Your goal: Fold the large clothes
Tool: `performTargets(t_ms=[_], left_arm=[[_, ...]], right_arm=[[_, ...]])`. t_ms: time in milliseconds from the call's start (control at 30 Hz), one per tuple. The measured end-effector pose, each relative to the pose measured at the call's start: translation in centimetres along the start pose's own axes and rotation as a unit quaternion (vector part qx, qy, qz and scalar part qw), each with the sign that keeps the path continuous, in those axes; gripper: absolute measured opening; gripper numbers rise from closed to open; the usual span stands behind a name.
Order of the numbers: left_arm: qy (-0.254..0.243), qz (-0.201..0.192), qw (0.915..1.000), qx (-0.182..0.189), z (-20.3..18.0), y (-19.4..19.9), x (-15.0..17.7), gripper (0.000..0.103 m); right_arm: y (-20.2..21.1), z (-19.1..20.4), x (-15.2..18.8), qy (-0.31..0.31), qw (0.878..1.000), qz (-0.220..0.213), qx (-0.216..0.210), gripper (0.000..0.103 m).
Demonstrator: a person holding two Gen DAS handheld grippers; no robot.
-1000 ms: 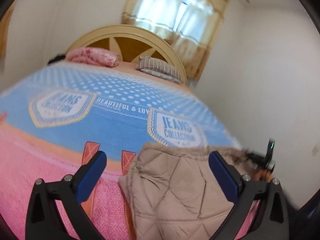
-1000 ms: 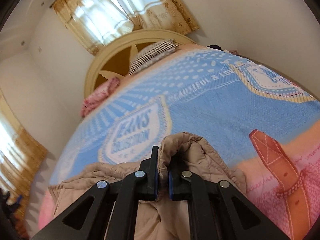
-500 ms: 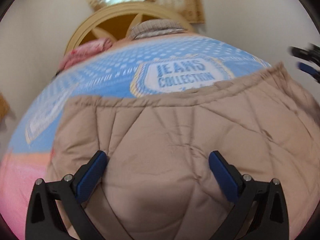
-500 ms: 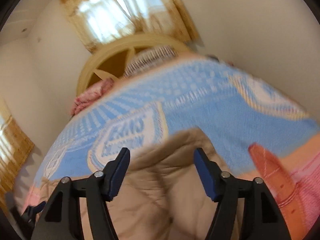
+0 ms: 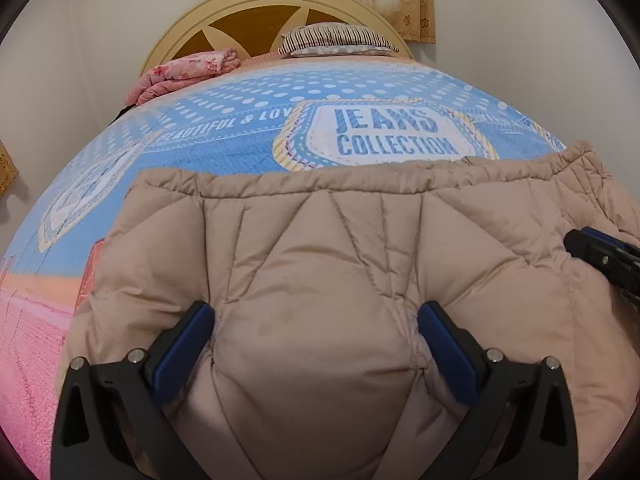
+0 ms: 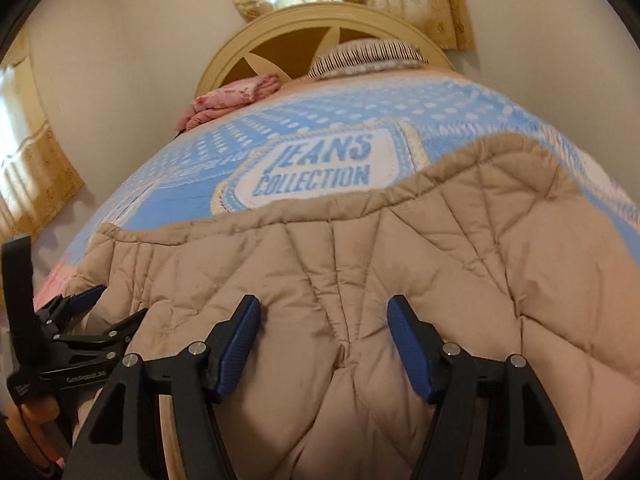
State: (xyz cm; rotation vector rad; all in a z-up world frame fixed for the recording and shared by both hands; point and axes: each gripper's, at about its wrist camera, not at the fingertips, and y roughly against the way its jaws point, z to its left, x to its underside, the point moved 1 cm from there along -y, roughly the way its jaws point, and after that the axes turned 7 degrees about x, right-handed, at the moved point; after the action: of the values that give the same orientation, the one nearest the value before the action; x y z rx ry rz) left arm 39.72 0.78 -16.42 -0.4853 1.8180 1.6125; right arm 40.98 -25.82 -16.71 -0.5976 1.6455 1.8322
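Observation:
A beige quilted jacket (image 5: 320, 248) lies spread wide across the near part of the bed, its gathered hem toward the headboard. My left gripper (image 5: 315, 314) is open low over the jacket's near edge, with a puffed bulge of fabric between its blue pads, which do not pinch it. To its right, my right gripper (image 6: 324, 308) is open too, straddling a seam of the jacket (image 6: 360, 264) with nothing gripped. Each gripper shows in the other's view: the right gripper (image 5: 580, 242) at the right edge, the left gripper (image 6: 116, 304) at the lower left.
The bed cover (image 5: 240, 148) is blue with "JEANS COLLECTION" badges, turning pink toward the near left. A folded pink blanket (image 5: 188, 70) and a striped pillow (image 5: 336, 40) lie by the round wooden headboard (image 5: 256, 12). Curtained windows are behind and to the left.
The right gripper was shut on a fold of the jacket, then opened and let it go. Both grippers moved in low over the jacket, which now lies spread out.

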Motion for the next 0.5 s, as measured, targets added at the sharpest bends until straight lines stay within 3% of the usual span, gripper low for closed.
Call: performTargets(t_ms=[500], left_arm=[[0.010, 0.011, 0.9999, 0.008, 0.1, -1.3, 0.0, 0.103]], right_arm=[[-2.3, -0.1, 0.4, -0.003, 1.000, 0.012, 0.010, 0.066]])
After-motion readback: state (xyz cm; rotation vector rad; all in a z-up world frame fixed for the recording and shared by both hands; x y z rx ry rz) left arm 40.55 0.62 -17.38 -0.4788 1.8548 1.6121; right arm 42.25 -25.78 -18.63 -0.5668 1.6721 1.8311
